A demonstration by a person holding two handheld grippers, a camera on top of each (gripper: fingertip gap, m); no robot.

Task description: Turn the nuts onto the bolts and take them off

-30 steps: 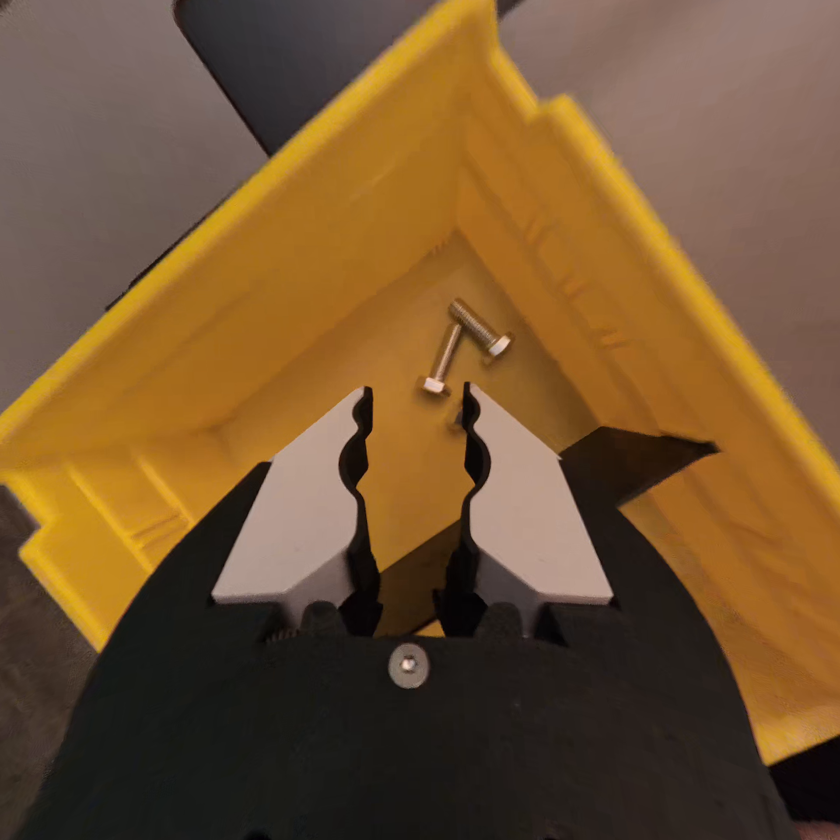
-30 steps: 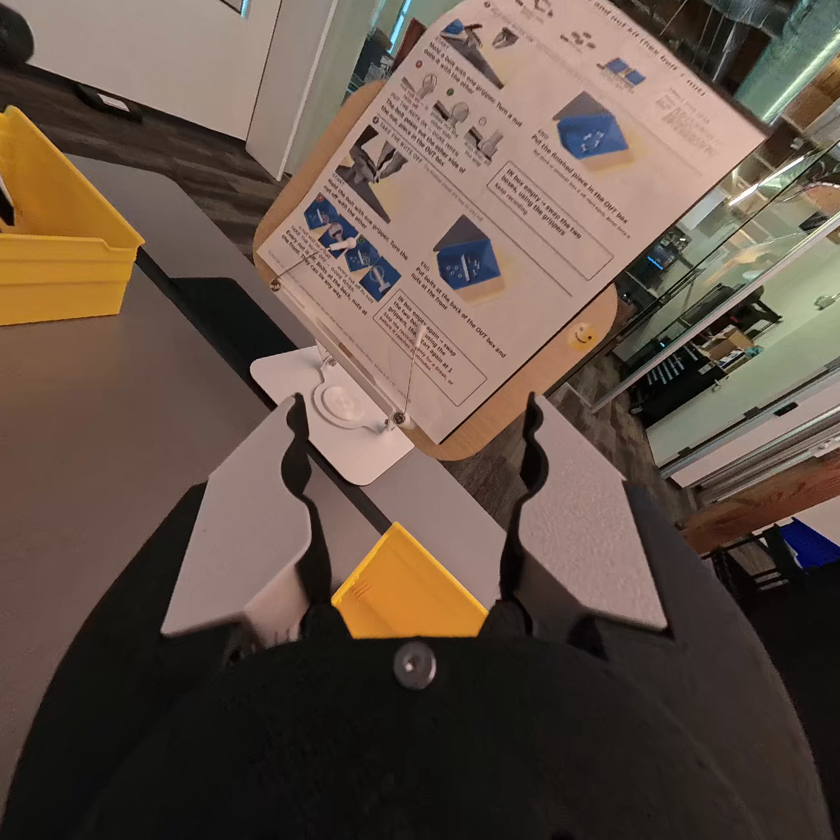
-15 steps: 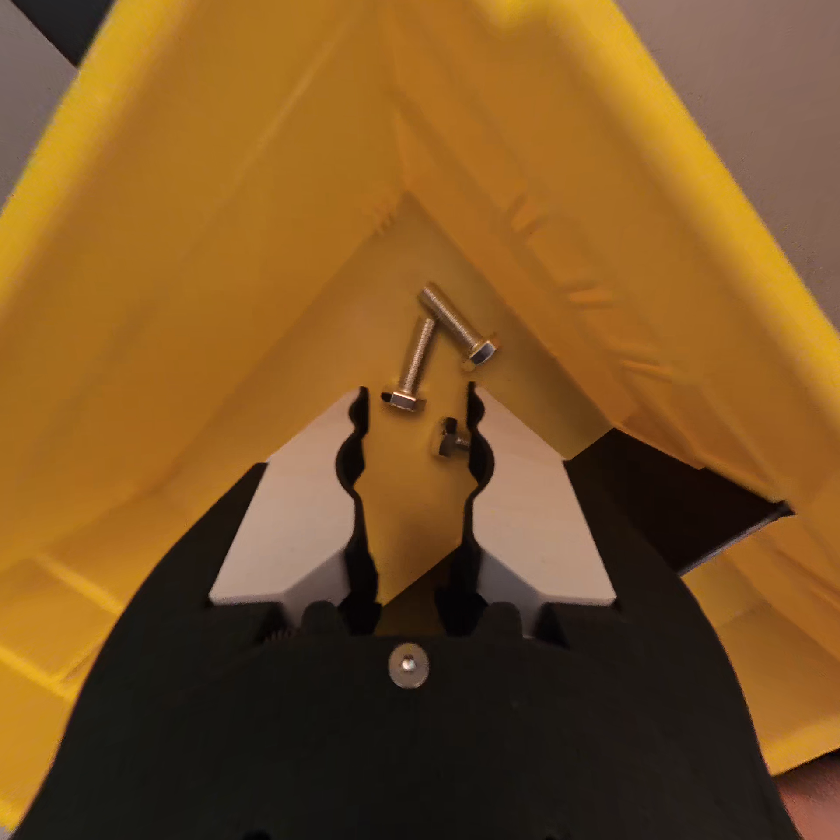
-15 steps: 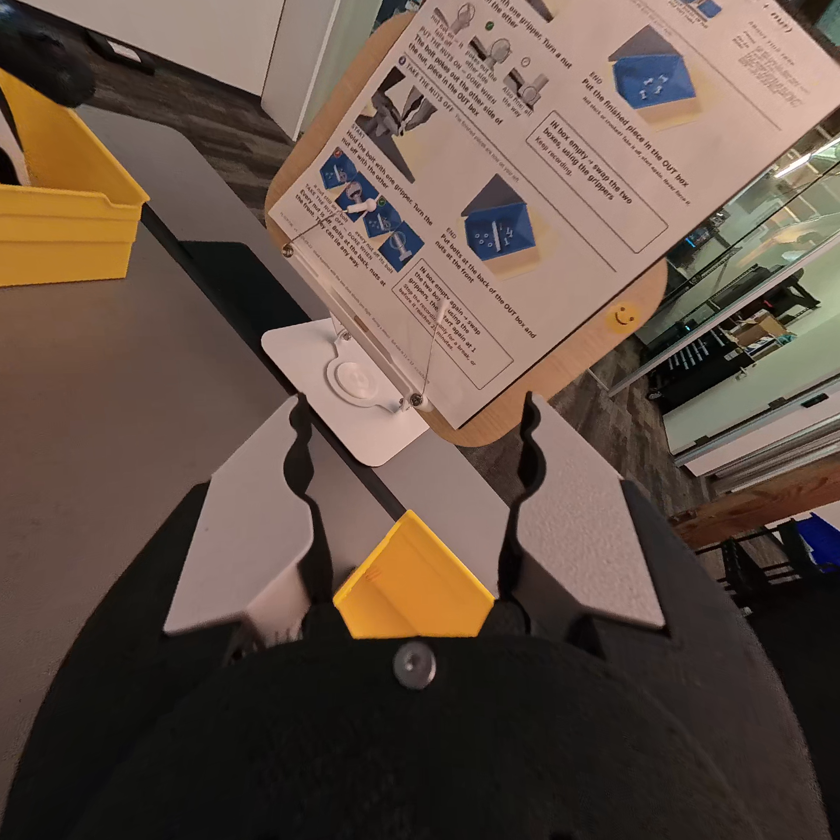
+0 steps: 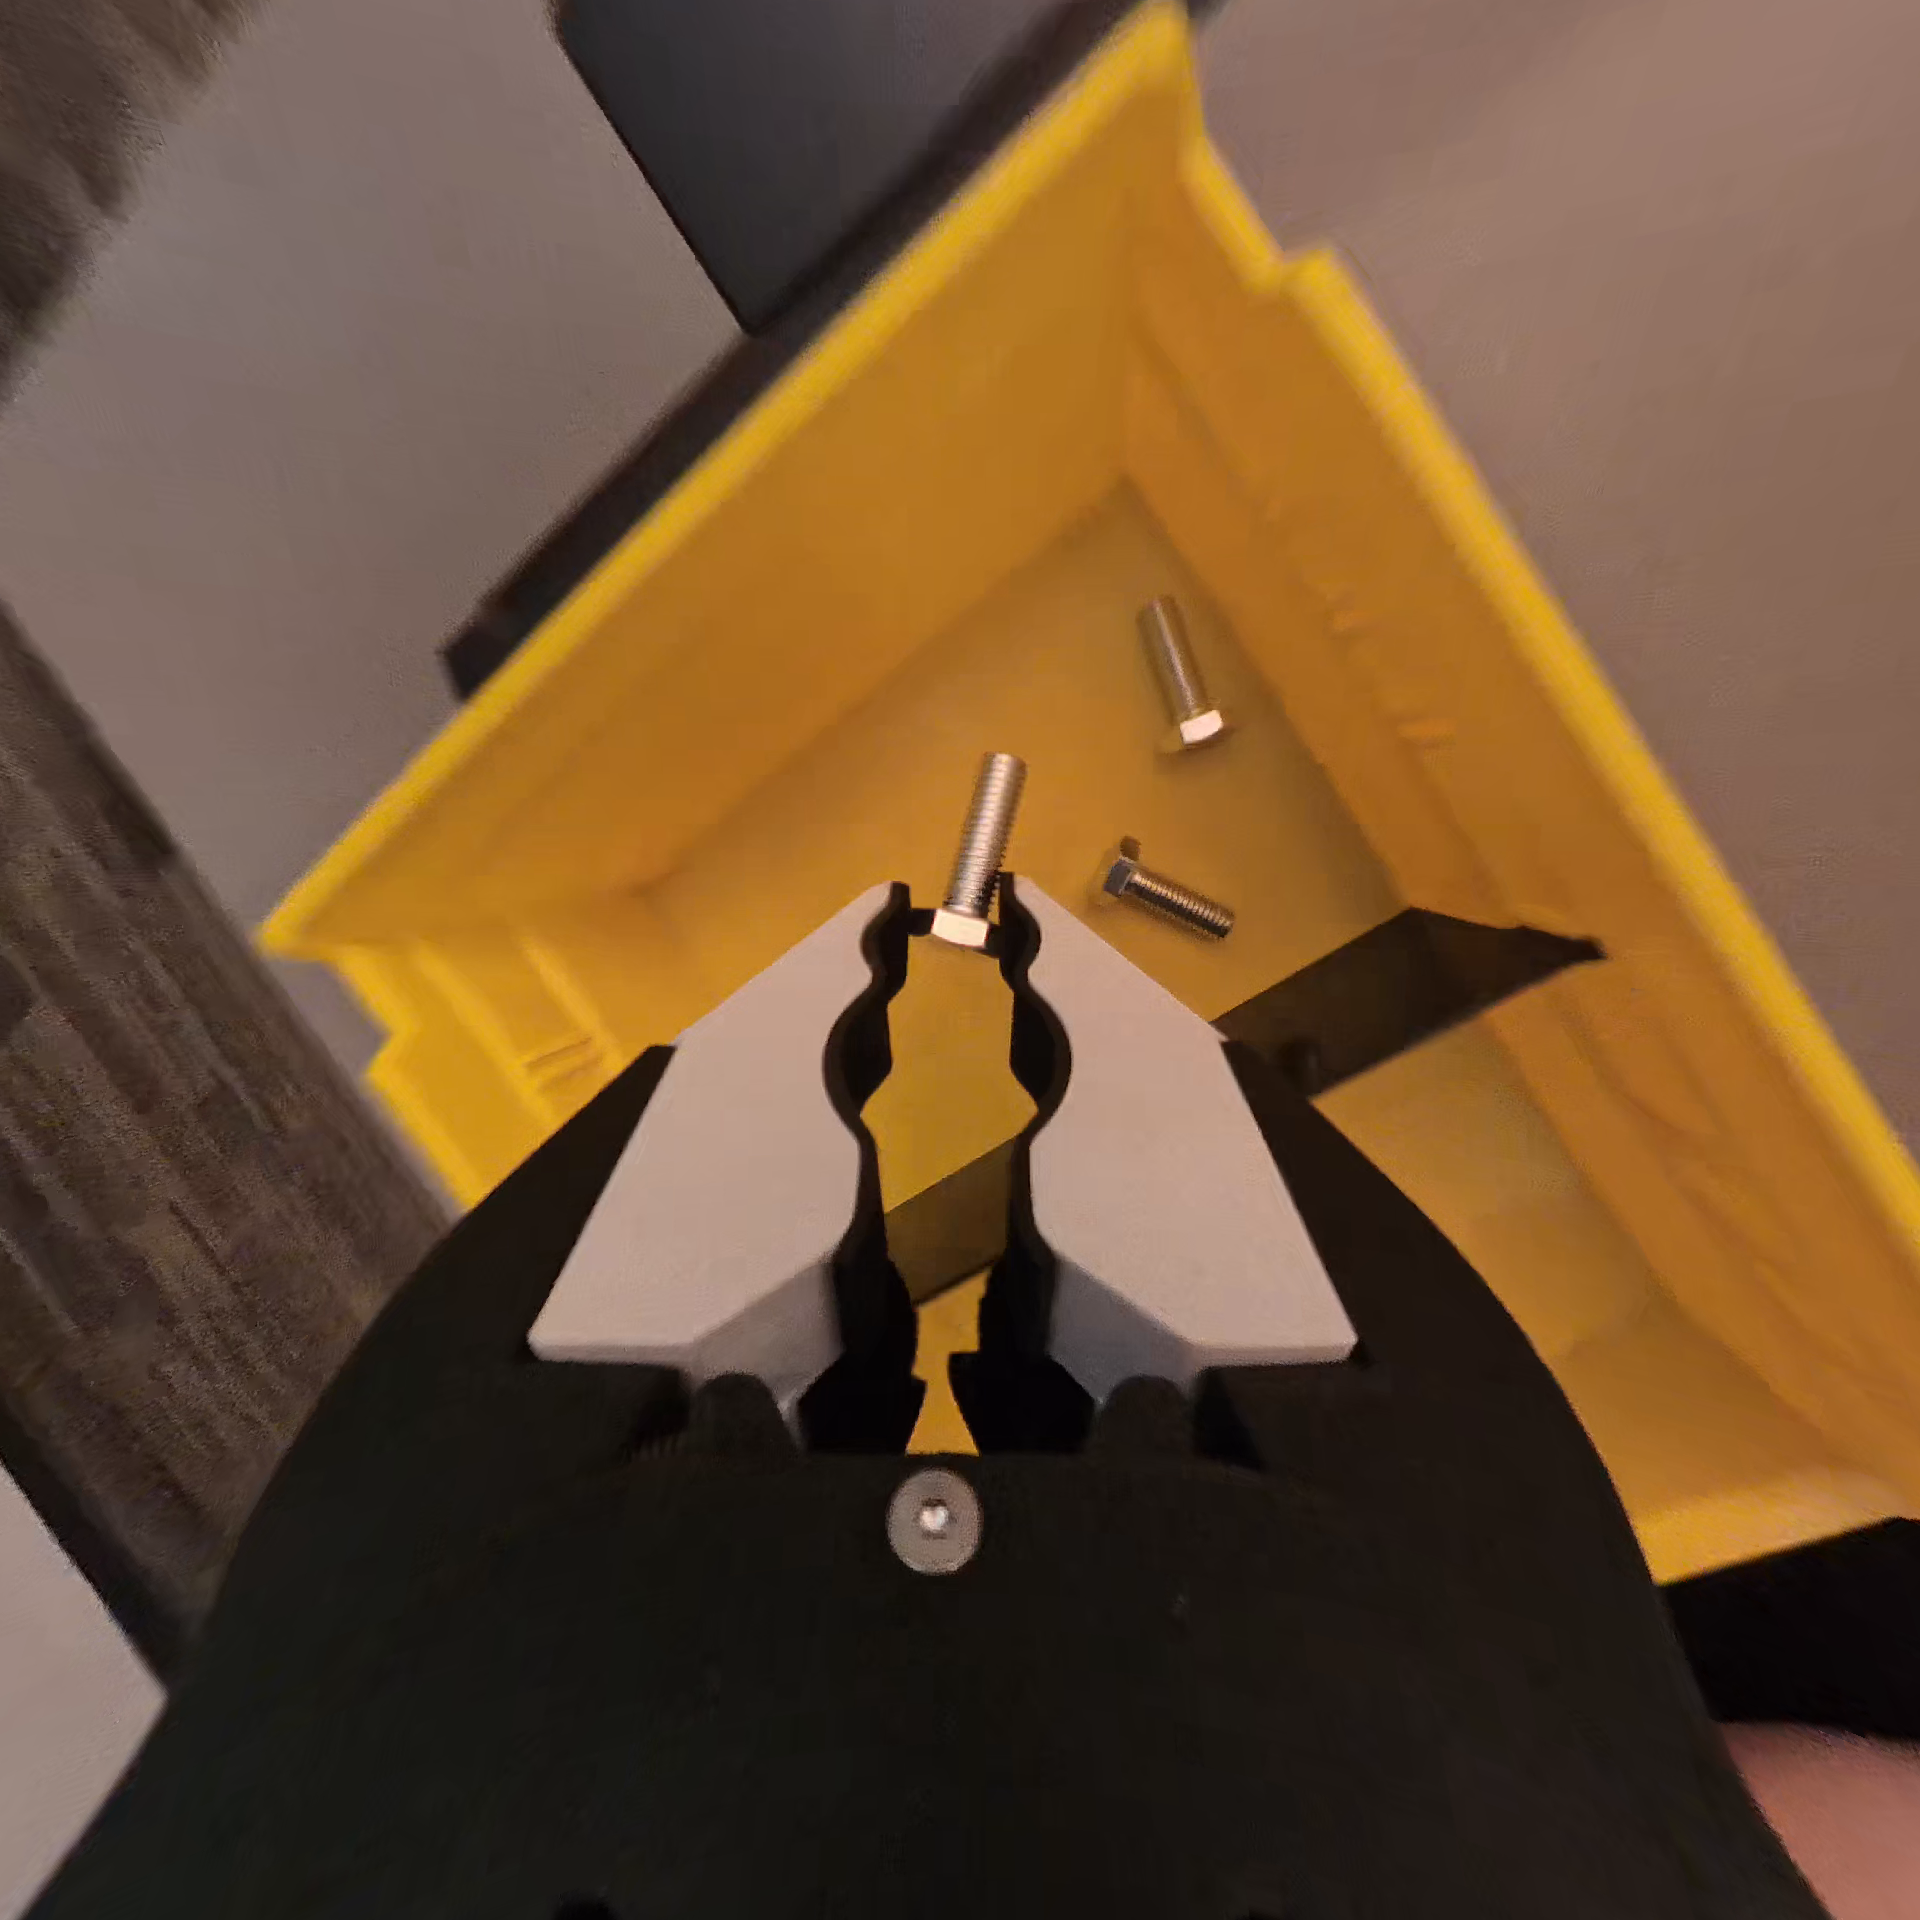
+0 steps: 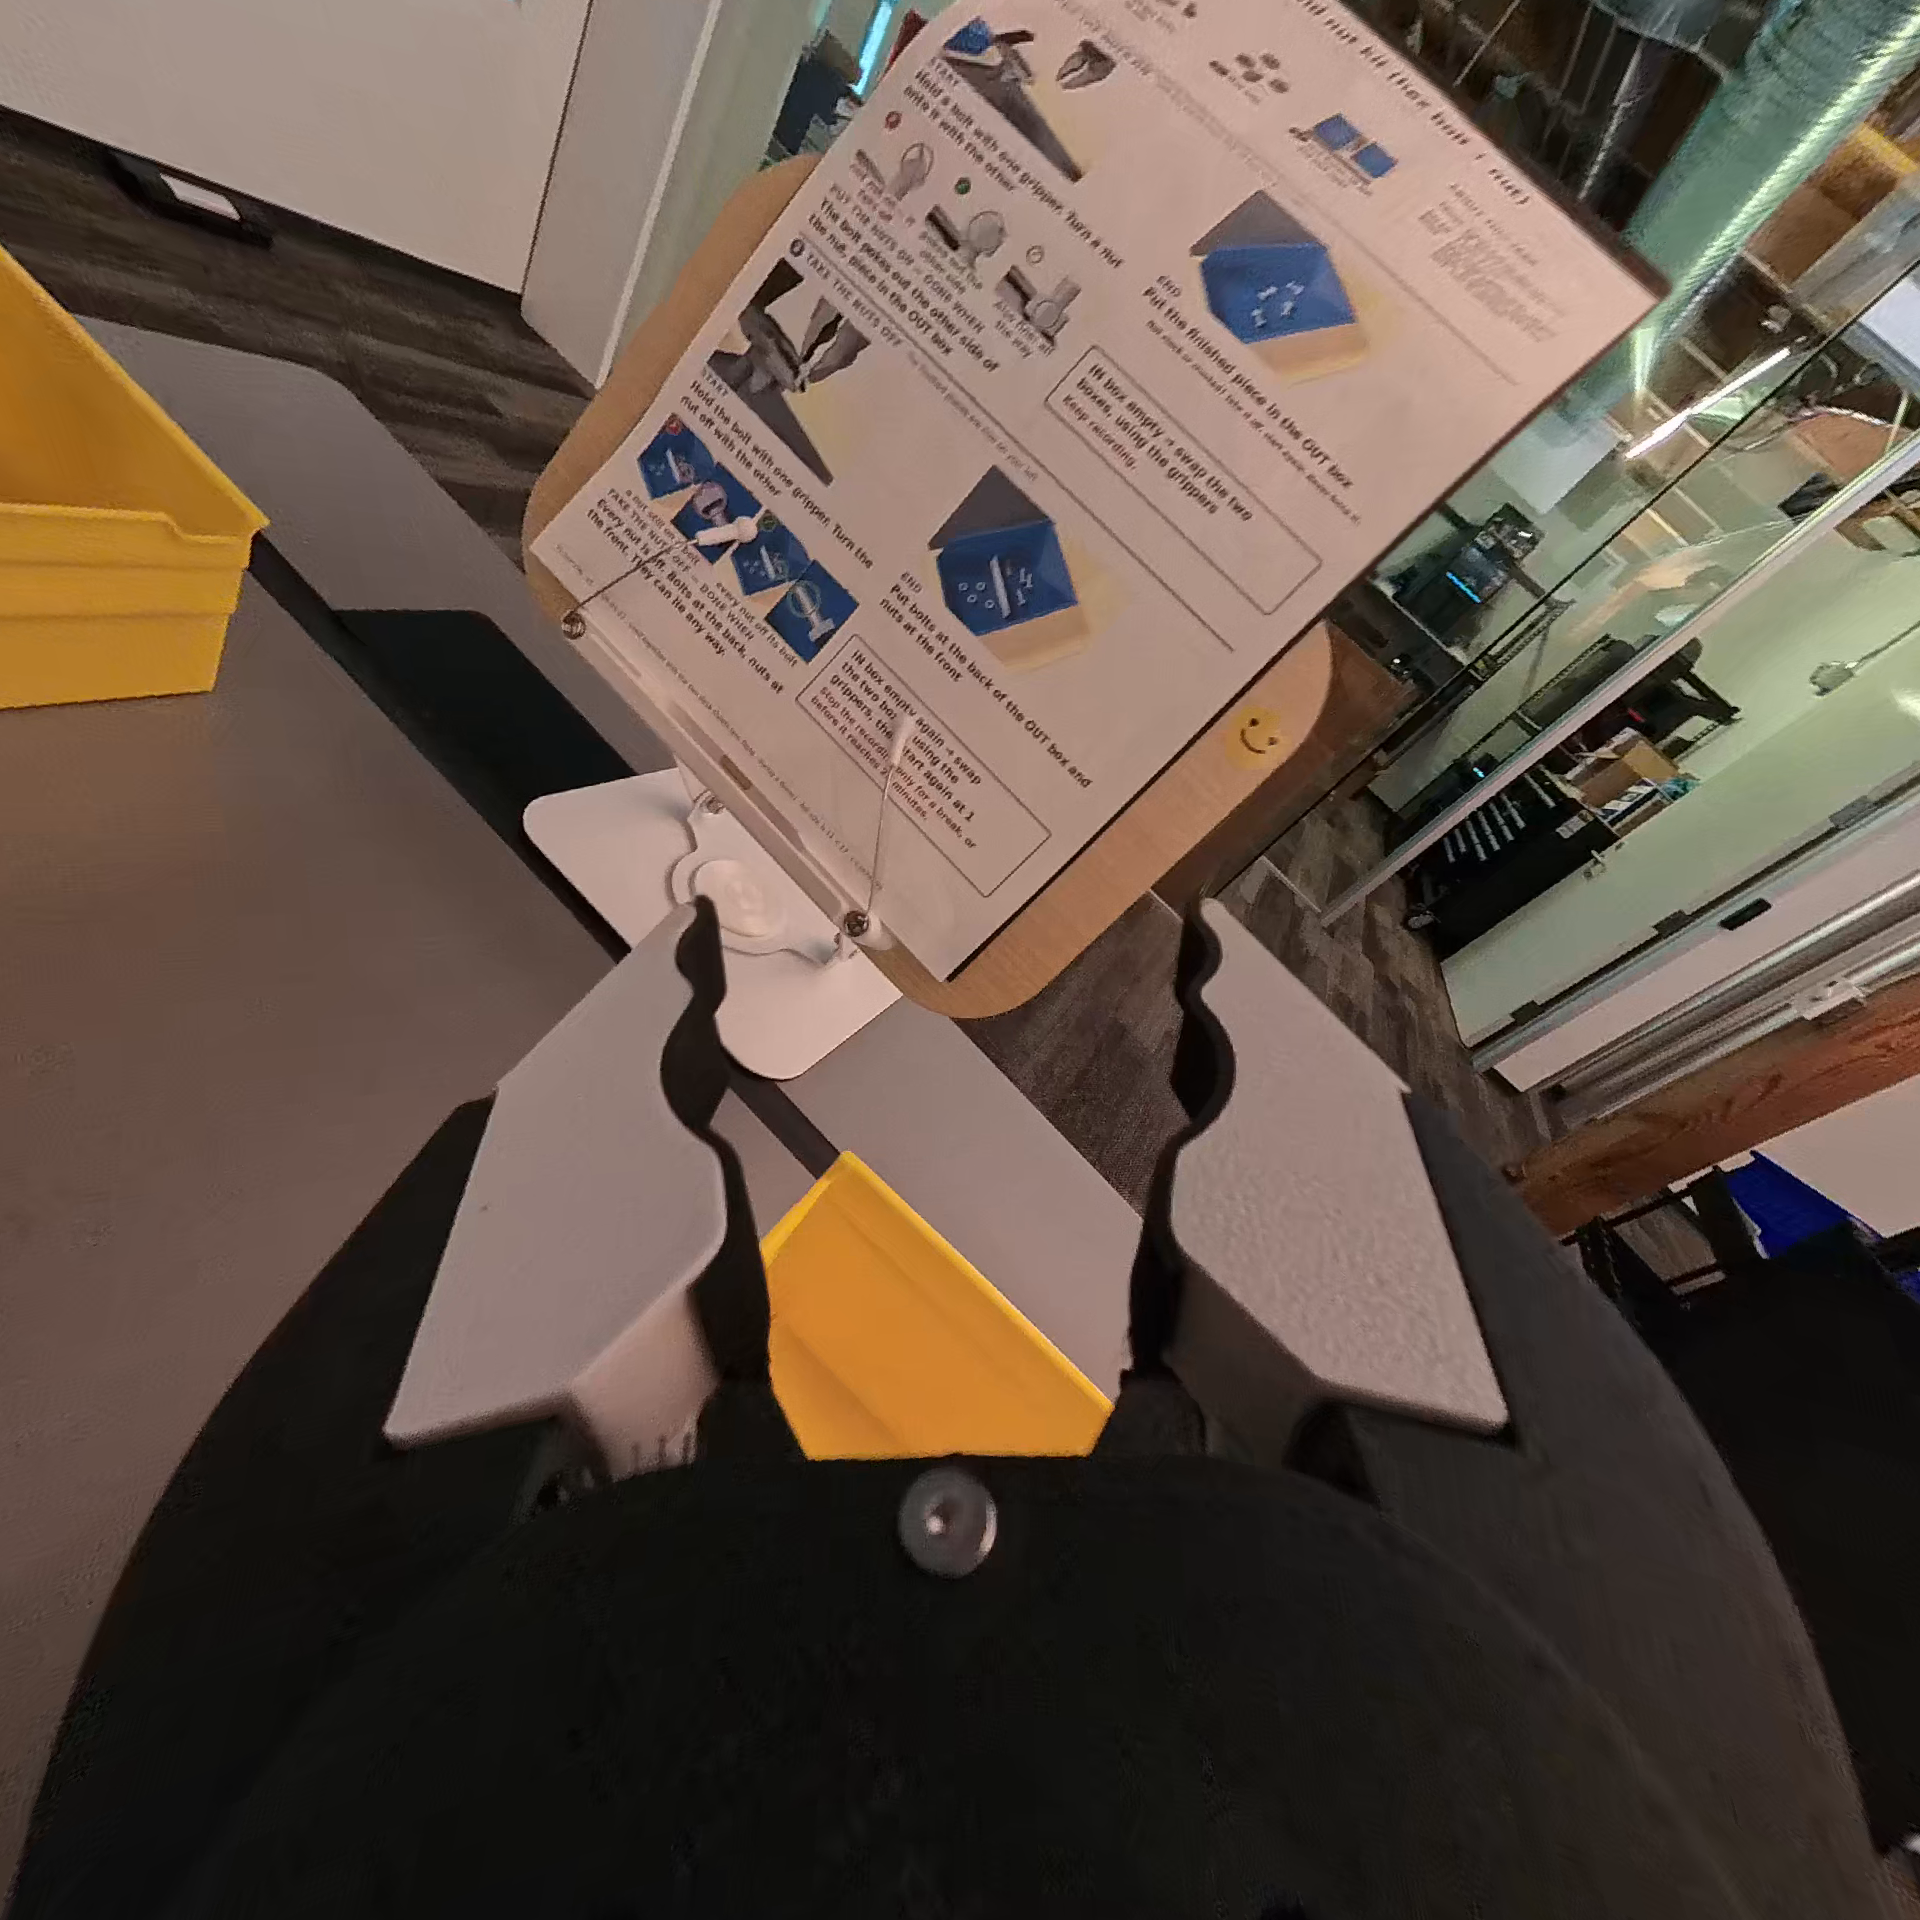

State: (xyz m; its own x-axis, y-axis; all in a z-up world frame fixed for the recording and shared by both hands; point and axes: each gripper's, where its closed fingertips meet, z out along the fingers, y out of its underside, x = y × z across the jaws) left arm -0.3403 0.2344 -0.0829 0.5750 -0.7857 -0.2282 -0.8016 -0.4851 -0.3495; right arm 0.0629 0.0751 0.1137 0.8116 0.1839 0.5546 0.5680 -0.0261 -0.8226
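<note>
**Bolt Held by Its Head Above the Bin, Second Gripper Kept Ready**

While the left wrist view was filled by the yellow bin (image 5: 790, 665), one bolt (image 5: 977, 852) was seen pinched at the very tips of the left gripper (image 5: 958, 920). The fingers (image 5: 727, 1143) were drawn narrow onto the hexagonal head, so that the threaded shank was left bare and pointing away from the camera. That hold was judged deliberate: with the head clamped, the thread stayed free for a nut to be turned on. Two loose bolts (image 5: 1179, 675) (image 5: 1169, 902) were left lying on the bin floor, apart from each other and from the held one, near the far corner. A dark divider (image 5: 1403, 966) was seen slanting across the bin to the right of the fingers. No nut could be made out in this view. The bin was seen resting on a grey table (image 5: 312, 364).

In the right wrist view, the right gripper (image 6: 945, 925) was held with its fingers (image 6: 582, 1195) spread wide and nothing between them, presumably kept ready to fetch a nut. Below them, the corner of a second yellow bin (image 6: 914, 1340) was seen. A printed instruction sheet (image 6: 1039, 416) on a white stand (image 6: 644, 831) was set up at the table's far edge, facing the worker for reference. Another yellow bin (image 6: 94, 561) was seen at the left, well apart.
</note>
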